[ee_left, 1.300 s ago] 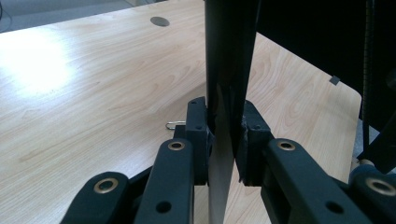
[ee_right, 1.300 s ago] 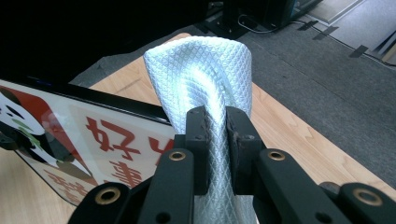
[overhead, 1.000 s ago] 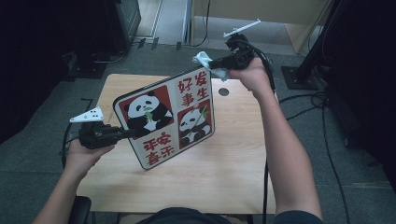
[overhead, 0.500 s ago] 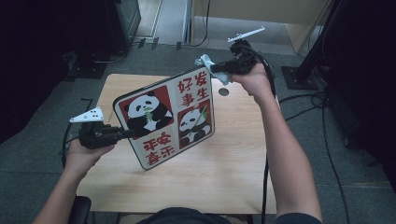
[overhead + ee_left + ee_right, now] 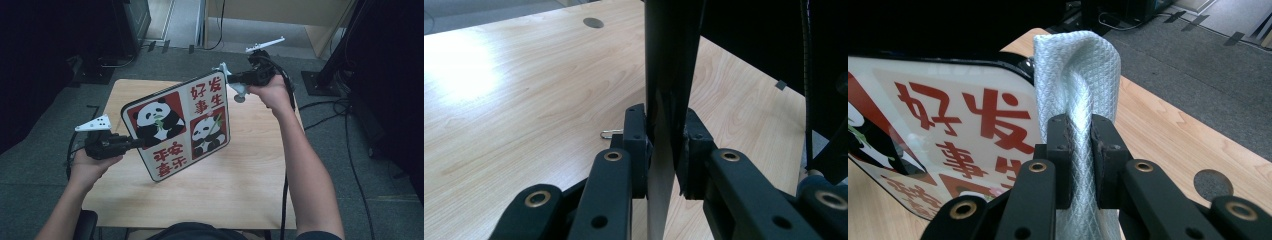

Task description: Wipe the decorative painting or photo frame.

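Note:
A square board (image 5: 177, 125) printed with two pandas and red Chinese characters is held tilted above the wooden table (image 5: 250, 185). My left gripper (image 5: 134, 144) is shut on the board's left edge; in the left gripper view the jaws clamp the board (image 5: 669, 75) edge-on. My right gripper (image 5: 232, 78) is shut on a pale woven cloth (image 5: 230, 80) at the board's upper right corner. In the right gripper view the cloth (image 5: 1075, 70) bulges above the jaws, touching the board's (image 5: 948, 125) corner.
A cable hole (image 5: 239, 98) sits in the table beside the right hand. A small paper clip (image 5: 610, 133) lies on the table under the board. Dark equipment (image 5: 125, 25) and cables (image 5: 350, 150) surround the table on grey carpet.
My right gripper with the cloth has shifted slightly up and away along the board's top right corner. The left gripper and board have stayed still.

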Available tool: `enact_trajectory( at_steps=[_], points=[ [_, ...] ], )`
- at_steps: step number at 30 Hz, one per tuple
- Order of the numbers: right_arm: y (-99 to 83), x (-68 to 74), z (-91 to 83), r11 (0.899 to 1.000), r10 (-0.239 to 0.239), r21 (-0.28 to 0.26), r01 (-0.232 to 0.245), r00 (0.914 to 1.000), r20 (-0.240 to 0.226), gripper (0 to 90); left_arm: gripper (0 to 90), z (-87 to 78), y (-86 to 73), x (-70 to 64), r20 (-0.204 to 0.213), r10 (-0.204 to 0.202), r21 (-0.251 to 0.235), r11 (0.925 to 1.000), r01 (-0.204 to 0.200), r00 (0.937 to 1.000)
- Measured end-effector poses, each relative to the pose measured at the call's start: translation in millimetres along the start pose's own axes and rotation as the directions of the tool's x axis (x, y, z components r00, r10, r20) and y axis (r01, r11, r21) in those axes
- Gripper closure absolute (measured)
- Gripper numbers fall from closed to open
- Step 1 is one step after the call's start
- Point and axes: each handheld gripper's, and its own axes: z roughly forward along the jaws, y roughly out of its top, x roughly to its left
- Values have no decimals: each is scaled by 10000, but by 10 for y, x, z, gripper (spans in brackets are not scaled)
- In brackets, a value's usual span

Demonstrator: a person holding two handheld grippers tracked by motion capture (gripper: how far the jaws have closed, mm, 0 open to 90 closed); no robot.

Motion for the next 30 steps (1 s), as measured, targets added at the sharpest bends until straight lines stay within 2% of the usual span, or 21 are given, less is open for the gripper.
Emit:
enact_trajectory(
  at_steps=[30],
  points=[
    [-440, -47, 160, 9979, 629, -155, -632, 9979, -136, 814, 783, 6, -4, -6, -14, -62, -10, 10000, 62, 10000]
  ],
)
